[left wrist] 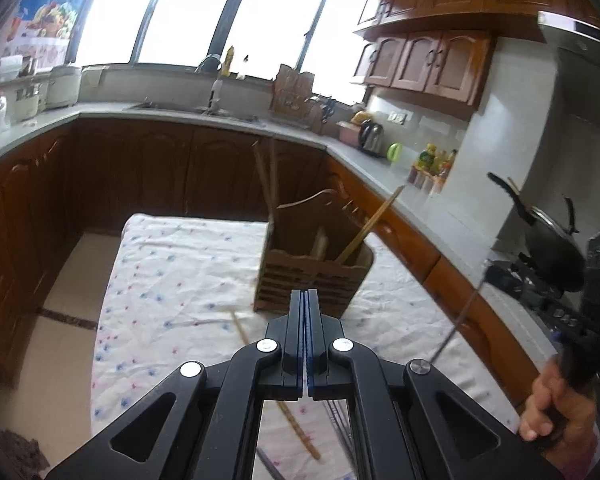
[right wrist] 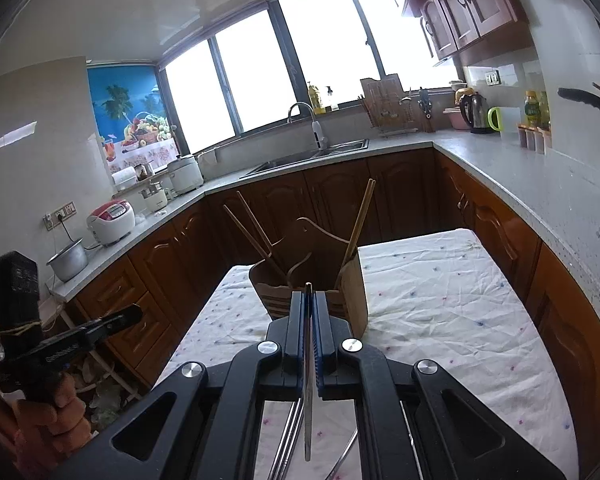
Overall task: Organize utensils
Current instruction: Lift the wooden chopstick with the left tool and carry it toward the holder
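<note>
Right wrist: right hand-held gripper clenched on metal chopstick, long axis pointing ahead toward wooden holder just beyond; left hand-held gripper clenched empty

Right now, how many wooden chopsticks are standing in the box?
4: two lean left in the box's left part, two lean right in its right part. More may be hidden inside.

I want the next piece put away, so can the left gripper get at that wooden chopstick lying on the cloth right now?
Probably yes. The wooden chopstick lies bare on the tablecloth just under the left gripper, nothing covering it. The gripper is shut and empty, so it must open first.
</note>
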A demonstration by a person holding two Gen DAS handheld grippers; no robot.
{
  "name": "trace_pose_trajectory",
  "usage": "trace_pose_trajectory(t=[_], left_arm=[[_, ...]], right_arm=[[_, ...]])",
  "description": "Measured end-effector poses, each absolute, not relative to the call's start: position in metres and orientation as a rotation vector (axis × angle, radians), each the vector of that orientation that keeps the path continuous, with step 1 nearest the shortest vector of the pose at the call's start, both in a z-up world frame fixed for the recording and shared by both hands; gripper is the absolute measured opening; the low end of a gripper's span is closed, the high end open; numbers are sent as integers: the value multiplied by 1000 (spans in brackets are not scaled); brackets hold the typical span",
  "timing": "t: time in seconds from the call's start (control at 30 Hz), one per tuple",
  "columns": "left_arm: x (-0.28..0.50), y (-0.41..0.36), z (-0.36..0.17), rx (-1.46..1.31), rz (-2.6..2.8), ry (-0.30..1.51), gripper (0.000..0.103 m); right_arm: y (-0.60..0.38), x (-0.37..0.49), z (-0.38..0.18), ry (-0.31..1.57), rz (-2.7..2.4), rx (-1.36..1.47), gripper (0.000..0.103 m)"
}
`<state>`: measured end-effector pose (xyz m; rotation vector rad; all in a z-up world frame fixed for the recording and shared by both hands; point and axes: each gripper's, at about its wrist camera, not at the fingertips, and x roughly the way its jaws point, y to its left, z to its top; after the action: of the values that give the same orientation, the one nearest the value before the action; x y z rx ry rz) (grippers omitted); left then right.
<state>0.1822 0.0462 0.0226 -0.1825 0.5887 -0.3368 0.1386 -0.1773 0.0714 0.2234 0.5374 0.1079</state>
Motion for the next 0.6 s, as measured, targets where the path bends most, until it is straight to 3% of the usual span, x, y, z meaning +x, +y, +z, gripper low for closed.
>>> trace_pose_trajectory(t=[0.2, 0.33, 0.6], left_arm=[[227, 44, -10, -193, -293, 725, 5], [270, 32, -37, -170, -253, 820, 25], [361, -1, -93, -99, -168, 964, 25]], right_arm=[[-182, 140, 72, 535, 115, 242, 3], [-185, 141, 70, 534, 125, 256, 3], [-200, 149, 59, 554, 126, 286, 3]])
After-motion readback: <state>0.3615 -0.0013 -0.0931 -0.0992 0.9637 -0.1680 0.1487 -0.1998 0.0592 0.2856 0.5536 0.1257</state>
